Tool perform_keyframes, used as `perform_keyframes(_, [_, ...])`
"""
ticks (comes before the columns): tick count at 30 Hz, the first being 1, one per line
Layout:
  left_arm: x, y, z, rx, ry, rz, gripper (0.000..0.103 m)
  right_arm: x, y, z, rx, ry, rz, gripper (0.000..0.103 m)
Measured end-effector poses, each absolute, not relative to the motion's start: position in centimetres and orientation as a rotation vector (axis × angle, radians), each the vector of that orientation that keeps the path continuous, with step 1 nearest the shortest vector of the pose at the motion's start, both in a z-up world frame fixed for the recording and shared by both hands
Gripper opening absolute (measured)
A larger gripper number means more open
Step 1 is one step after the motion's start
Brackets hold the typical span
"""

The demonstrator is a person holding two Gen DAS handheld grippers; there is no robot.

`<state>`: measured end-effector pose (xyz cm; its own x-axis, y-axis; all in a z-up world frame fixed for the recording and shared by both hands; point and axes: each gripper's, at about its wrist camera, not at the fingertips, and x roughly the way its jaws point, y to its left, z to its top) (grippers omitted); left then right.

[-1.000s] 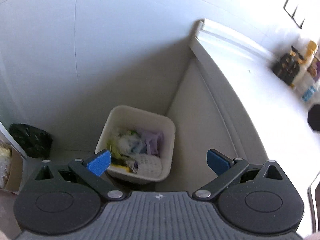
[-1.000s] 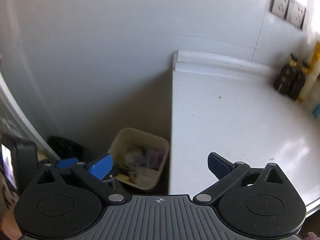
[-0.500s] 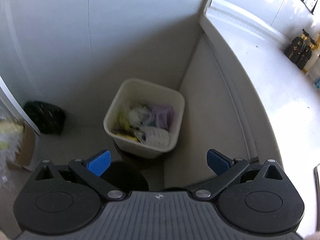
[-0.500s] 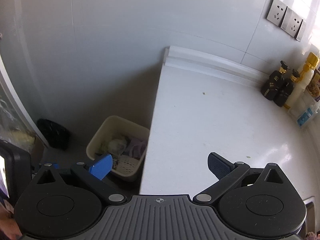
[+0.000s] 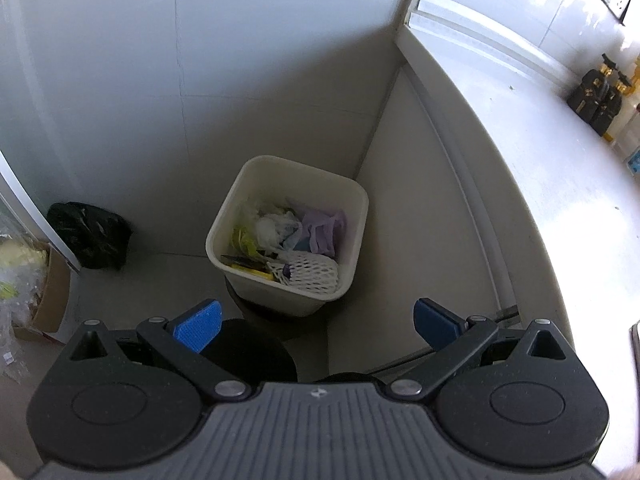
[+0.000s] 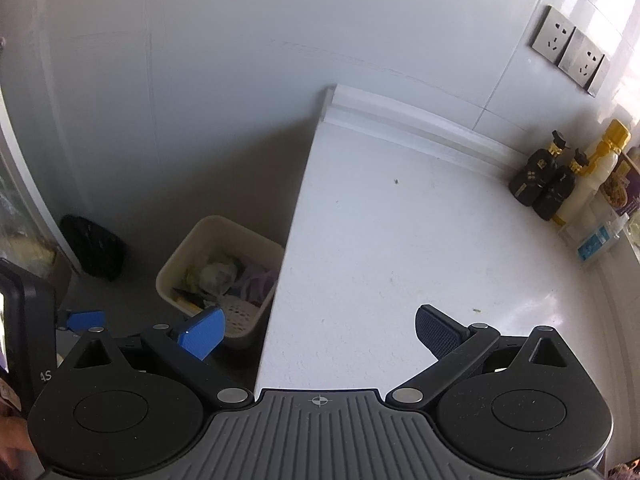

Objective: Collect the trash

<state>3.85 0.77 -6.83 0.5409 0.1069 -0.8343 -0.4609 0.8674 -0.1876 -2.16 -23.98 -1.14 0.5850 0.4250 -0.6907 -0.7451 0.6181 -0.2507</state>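
Both the left gripper (image 5: 316,322) and right gripper (image 6: 320,330) are spread wide and empty. The white counter (image 6: 420,264) lies under the right one. Beside its end, on the floor, the bin (image 5: 356,200) holds trash (image 5: 296,240). Further: a black bag (image 5: 90,236), tiled wall, sockets (image 6: 568,54), bottles (image 6: 552,184).

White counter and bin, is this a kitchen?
Probably a kitchen corner: a white countertop with dark sauce bottles, wall sockets, and a cream plastic trash bin full of wrappers.
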Motion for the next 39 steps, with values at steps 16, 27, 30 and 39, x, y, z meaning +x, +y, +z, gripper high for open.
perform_keyframes(16, [4.0,0.9,-7.2,-0.446,0.947,0.369,0.102,-3.0,-23.1,-1.5,-0.623,0.618,0.751,0.102])
perform_keyframes(27, [3.8,1.5,-7.5,-0.460,0.945,0.363,0.102,-3.1,-22.9,-1.6,-0.630,0.620,0.752,0.102])
perform_keyframes(30, [3.8,1.6,-7.5,-0.462,0.947,0.361,0.102,-3.1,-23.0,-1.6,-0.632,0.621,0.752,0.102])
perform_keyframes(39, [3.9,1.7,-7.5,-0.466,0.951,0.363,0.102,-3.1,-23.1,-1.8,-0.646,0.621,0.772,0.102])
